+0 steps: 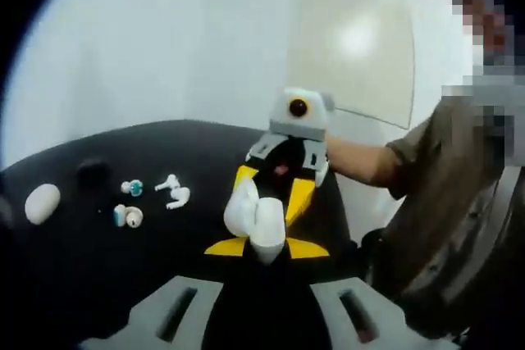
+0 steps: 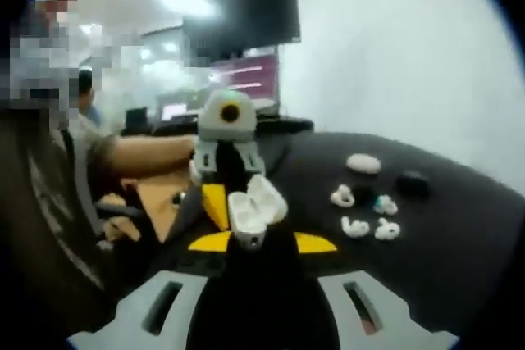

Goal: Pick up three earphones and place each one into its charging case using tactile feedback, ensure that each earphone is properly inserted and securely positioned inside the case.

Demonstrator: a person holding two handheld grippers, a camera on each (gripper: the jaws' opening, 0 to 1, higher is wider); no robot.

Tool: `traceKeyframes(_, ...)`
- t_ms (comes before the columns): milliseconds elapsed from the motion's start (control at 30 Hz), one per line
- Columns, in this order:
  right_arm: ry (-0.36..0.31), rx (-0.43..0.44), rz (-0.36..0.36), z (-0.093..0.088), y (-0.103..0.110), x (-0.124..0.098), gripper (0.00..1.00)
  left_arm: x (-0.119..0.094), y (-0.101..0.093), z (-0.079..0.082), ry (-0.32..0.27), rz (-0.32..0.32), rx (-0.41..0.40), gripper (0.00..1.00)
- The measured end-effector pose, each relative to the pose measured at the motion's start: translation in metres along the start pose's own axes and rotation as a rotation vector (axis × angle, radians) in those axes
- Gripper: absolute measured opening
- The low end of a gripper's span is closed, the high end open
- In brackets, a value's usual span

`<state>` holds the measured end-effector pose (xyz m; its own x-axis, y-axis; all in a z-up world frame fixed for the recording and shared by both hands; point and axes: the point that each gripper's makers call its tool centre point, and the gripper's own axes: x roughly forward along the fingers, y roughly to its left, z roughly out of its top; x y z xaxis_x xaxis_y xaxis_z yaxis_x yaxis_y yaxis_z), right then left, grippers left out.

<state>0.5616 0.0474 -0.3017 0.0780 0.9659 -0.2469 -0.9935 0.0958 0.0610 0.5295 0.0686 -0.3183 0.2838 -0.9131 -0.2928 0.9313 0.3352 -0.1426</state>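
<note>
White hinged plastic charging case (image 2: 256, 206) stood open above the black table (image 2: 459, 235), pinched between the yellow-padded jaws of both the left gripper (image 2: 234, 202) and the right gripper (image 1: 267, 223). Its contents could not be discerned. Loose white earphones (image 1: 174, 193) lay on the table.

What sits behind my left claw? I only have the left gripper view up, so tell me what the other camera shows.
Observer: In the right gripper view, a dark wall screen hangs behind it.
Operator: Is the case open from that side?
Observer: Yes, the white charging case has its lid tipped up, with the inside towards that camera.
Operator: Anything under the person's arm?
Observer: A tan desk surface, beside the black table.
</note>
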Motion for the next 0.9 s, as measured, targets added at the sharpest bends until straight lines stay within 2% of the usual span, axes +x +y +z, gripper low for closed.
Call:
traceKeyframes(100,-0.030,0.071,-0.090,0.004,-0.018,-0.017,0.26,0.000,0.004,0.001,-0.005,0.014,0.022,0.13)
traceKeyframes(200,-0.121,0.268,-0.207,0.016,-0.045,-0.033,0.25,-0.001,0.005,0.001,-0.007,0.015,0.023,0.13)
traceKeyframes(233,-0.135,0.342,-0.277,0.015,-0.061,-0.037,0.24,-0.001,0.005,0.001,-0.007,0.014,0.022,0.13)
traceKeyframes(267,-0.131,0.374,-0.328,0.013,-0.071,-0.040,0.24,-0.001,0.005,0.001,-0.007,0.014,0.022,0.13)
traceKeyframes(367,-0.076,0.385,-0.439,0.005,-0.092,-0.036,0.23,-0.002,0.005,0.001,-0.009,0.019,0.034,0.13)
traceKeyframes(467,0.005,0.354,-0.461,-0.004,-0.094,-0.018,0.23,-0.002,0.005,0.001,-0.013,0.026,0.057,0.13)
traceKeyframes(533,-0.012,0.375,-0.494,-0.003,-0.099,-0.009,0.24,-0.003,0.007,0.001,-0.015,0.028,0.063,0.13)
traceKeyframes(600,-0.061,0.434,-0.525,-0.001,-0.102,-0.002,0.24,-0.004,0.009,0.001,-0.015,0.027,0.060,0.13)
traceKeyframes(667,-0.080,0.479,-0.541,-0.003,-0.105,0.002,0.23,-0.003,0.009,0.001,-0.015,0.031,0.066,0.13)
traceKeyframes(733,-0.093,0.474,-0.562,-0.003,-0.107,0.004,0.21,-0.004,0.008,0.001,-0.019,0.038,0.094,0.13)
traceKeyframes(900,-0.064,0.509,-0.561,-0.002,-0.105,0.009,0.22,-0.004,0.009,0.002,-0.019,0.038,0.099,0.13)
